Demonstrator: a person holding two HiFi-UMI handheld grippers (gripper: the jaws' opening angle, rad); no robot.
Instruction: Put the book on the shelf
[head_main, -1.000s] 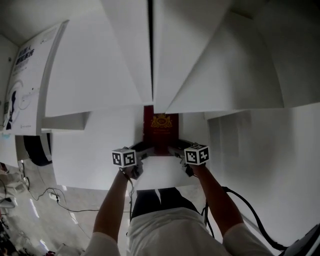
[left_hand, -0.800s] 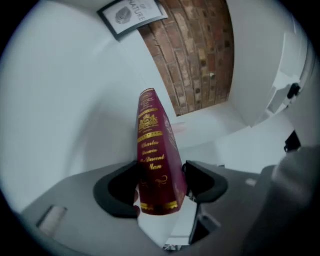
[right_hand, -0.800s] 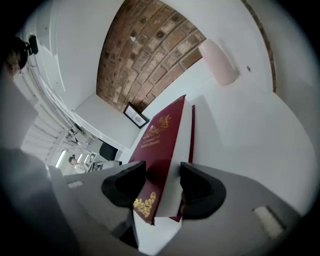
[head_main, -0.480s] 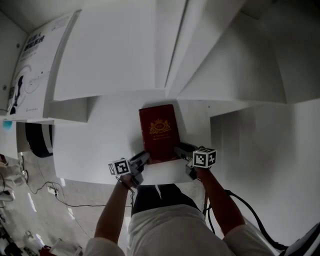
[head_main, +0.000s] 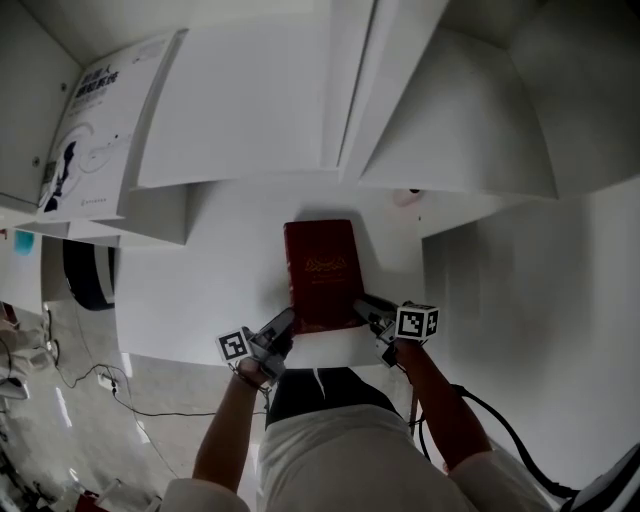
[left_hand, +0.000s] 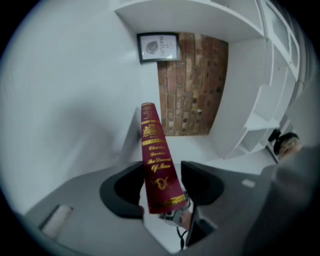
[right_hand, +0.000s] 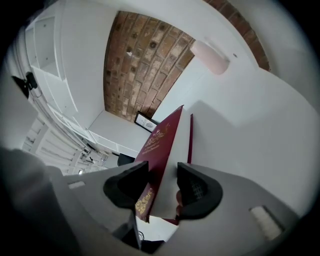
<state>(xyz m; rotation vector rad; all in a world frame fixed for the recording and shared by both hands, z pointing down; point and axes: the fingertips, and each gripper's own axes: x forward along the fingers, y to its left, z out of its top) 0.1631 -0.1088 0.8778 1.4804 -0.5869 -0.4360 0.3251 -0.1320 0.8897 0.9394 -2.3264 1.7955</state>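
Book (head_main: 322, 275): long axis runs near-far, full length sticking out far of 2 claws, toward shelf (head_main: 250, 110) beyond. Cover up; spine left, page block right. Sits at white tabletop (head_main: 180, 300); lifted clear or not, cannot tell.

Left claw (head_main: 283, 328): near-left corner, jaws just closing in then easing a touch, clamped across spine end.

Right claw (head_main: 365, 308): near-right corner, jaws just closing, clamped on cover and pages.

Both hands equally near.

Look: dark red hardback, gold crest, gold spine lettering, white pages.

Study-like room: white shelves (head_main: 250, 110), brick wall (left_hand: 192, 85)
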